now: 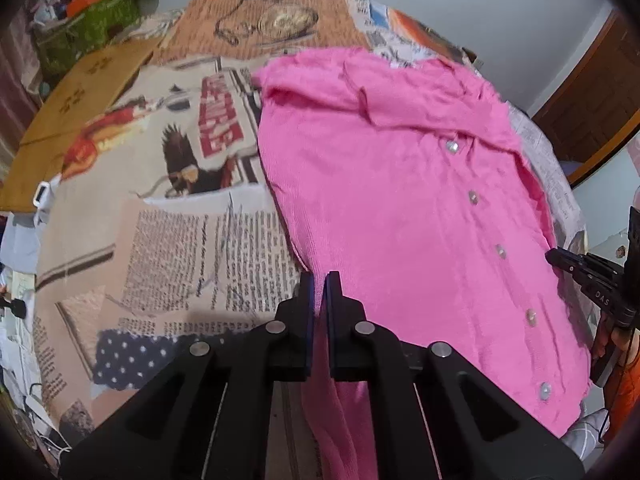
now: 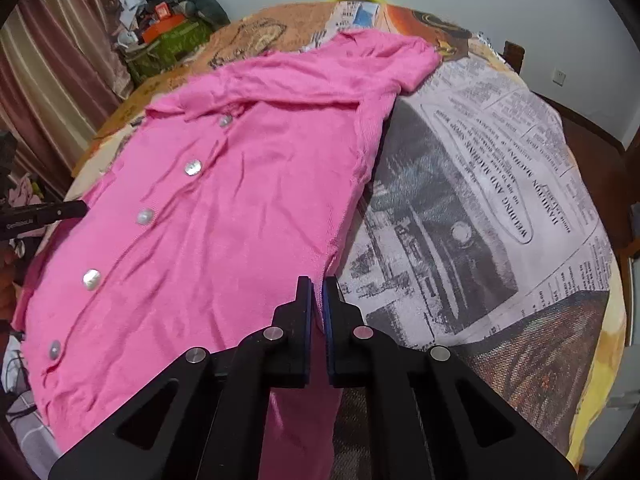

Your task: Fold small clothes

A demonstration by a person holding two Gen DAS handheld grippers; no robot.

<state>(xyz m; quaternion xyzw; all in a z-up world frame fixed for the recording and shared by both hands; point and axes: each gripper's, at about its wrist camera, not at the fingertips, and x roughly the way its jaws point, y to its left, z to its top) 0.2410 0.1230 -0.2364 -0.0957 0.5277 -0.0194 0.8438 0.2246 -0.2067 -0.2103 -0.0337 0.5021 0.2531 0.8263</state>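
Note:
A pink buttoned cardigan (image 1: pixel 404 208) lies face up on a bed covered with a newspaper-print sheet (image 1: pixel 172 248). Pearly buttons run down its front. My left gripper (image 1: pixel 319 284) is shut on the cardigan's left side edge, and pink cloth hangs down between its fingers. My right gripper (image 2: pixel 317 290) is shut on the cardigan (image 2: pixel 224 216) at its right side edge, with cloth hanging below it too. Each gripper shows at the other view's edge: the right one (image 1: pixel 560 260), the left one (image 2: pixel 76 210).
The sheet (image 2: pixel 480 208) spreads wide to the right of the cardigan. A green box and piled clutter (image 1: pixel 88 20) stand beyond the bed's far left corner. A curtain (image 2: pixel 52 80) hangs on the left, a wooden door (image 1: pixel 592 92) on the right.

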